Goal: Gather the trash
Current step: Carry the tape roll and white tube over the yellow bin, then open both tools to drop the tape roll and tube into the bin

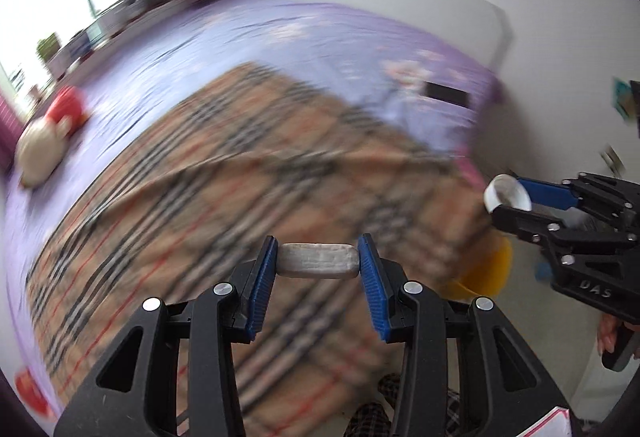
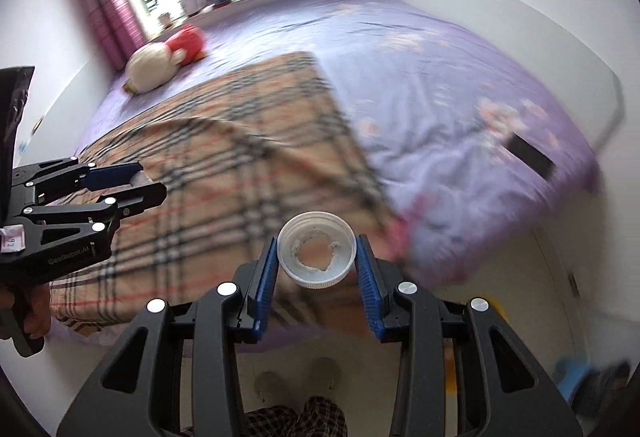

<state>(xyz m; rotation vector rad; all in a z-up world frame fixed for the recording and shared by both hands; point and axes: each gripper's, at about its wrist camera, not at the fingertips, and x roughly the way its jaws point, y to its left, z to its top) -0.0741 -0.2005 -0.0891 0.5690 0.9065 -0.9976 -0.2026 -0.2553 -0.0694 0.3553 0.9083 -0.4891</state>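
Observation:
My left gripper (image 1: pixel 318 260) is shut on a flat whitish-grey lid (image 1: pixel 318 260), held edge-on above the plaid blanket (image 1: pixel 224 173). My right gripper (image 2: pixel 317 257) is shut on a white round cap (image 2: pixel 317 255) with a torn foil ring inside, held above the bed's near edge. The right gripper also shows in the left wrist view (image 1: pixel 516 197), with the white cap (image 1: pixel 506 193) between its fingers. The left gripper shows at the left of the right wrist view (image 2: pixel 138 181); a bit of its lid (image 2: pixel 141 179) peeks out.
A bed with a purple sheet (image 2: pixel 440 85) and the plaid blanket (image 2: pixel 240 157) fills both views. A red-and-cream plush toy (image 2: pixel 164 57) lies near the window. A black phone (image 2: pixel 530 155) lies on the sheet. A yellow bin (image 1: pixel 486 269) stands beside the bed. A black bag (image 2: pixel 12 109) hangs at left.

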